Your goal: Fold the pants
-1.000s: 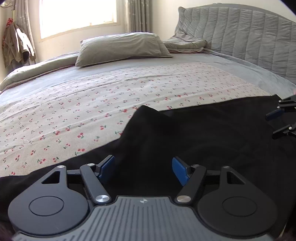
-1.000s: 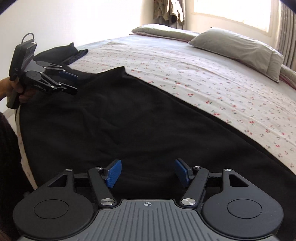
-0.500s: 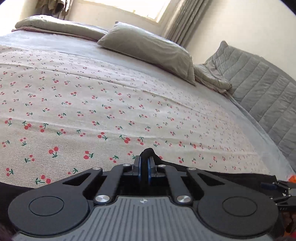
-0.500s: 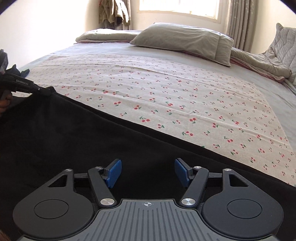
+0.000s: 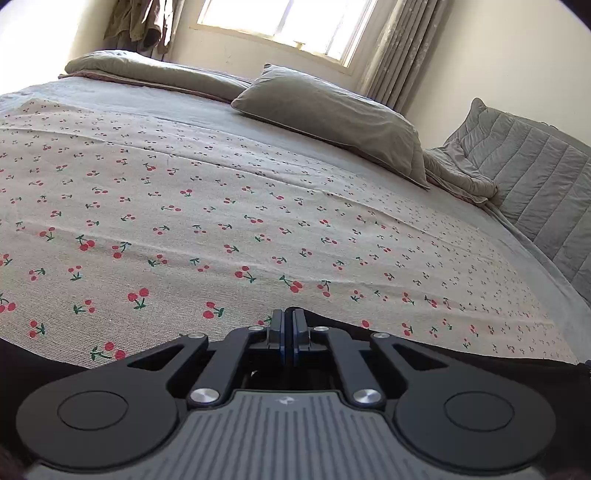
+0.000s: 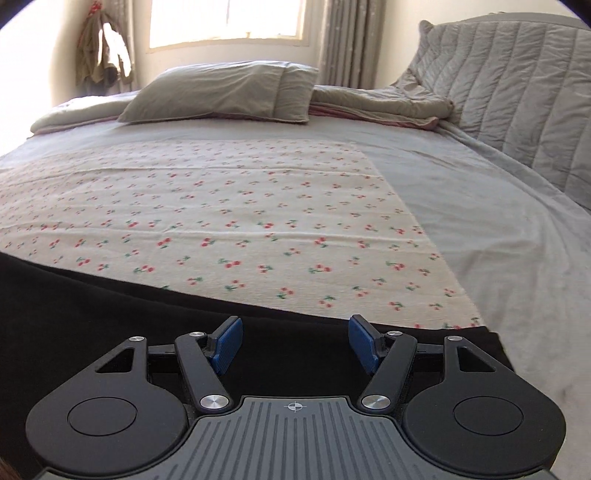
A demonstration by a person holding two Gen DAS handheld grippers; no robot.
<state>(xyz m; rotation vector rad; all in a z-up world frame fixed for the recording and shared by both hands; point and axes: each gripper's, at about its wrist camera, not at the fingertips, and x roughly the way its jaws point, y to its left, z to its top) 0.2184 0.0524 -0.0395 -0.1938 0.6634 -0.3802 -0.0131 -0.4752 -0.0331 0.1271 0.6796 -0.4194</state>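
While left gripper (image 5: 288, 330) pinches black pants (image 6: 92, 314) (edge only), right gripper (image 6: 294, 341) gapes.

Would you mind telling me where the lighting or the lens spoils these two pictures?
Left wrist view: window blown out, bed edge bowed by the fisheye, black pants without detail. Right wrist view: window also overexposed, cherry sheet slightly soft, dark corners.

Each tool, left (image 5: 288, 334) and right (image 6: 295, 343), has black linkage arms, round black discs, silver screws, blue pads (image 6: 227, 341) and a ribbed grey base.
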